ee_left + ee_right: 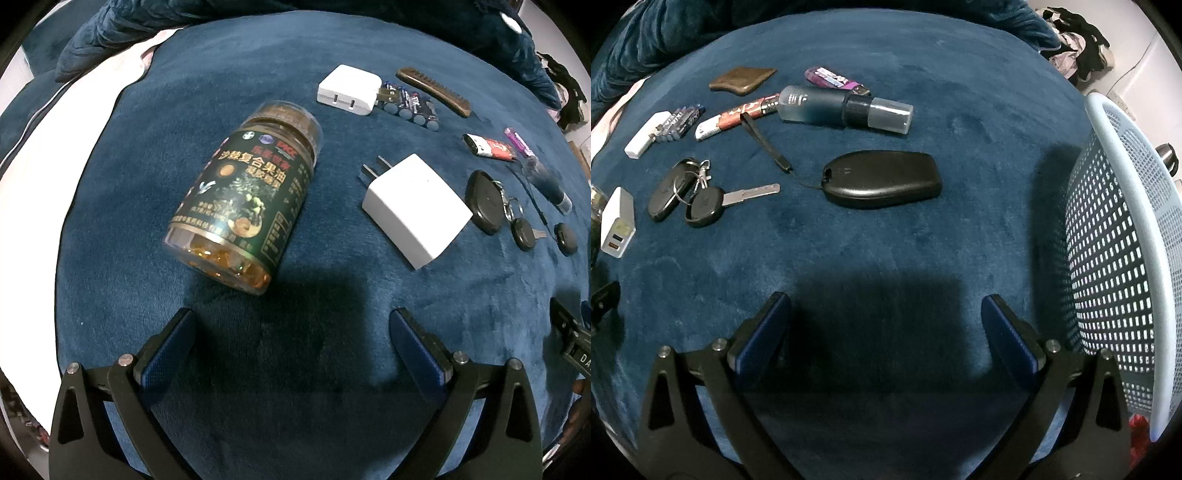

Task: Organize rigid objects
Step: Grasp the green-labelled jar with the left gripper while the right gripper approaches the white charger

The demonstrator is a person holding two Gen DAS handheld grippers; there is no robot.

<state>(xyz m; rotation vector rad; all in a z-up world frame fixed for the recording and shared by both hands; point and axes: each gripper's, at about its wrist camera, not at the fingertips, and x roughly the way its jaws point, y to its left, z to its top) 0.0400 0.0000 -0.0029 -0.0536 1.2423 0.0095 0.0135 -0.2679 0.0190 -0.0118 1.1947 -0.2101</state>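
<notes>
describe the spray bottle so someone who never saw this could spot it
On the blue blanket, look left of the white basket, past the black fob. The spray bottle lies on its side there, beside two lighters. Only it is frosted see-through, with a dark collar and a clear cap.

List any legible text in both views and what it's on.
"沙棘复合果油": large gold title on the capsule bottle; its smaller print is blurred.
"DA": cut-off white letters on the black device at the frame edge.
Batteries, red-white lighter, purple lighter, spray bottle: printing unreadable.
</notes>
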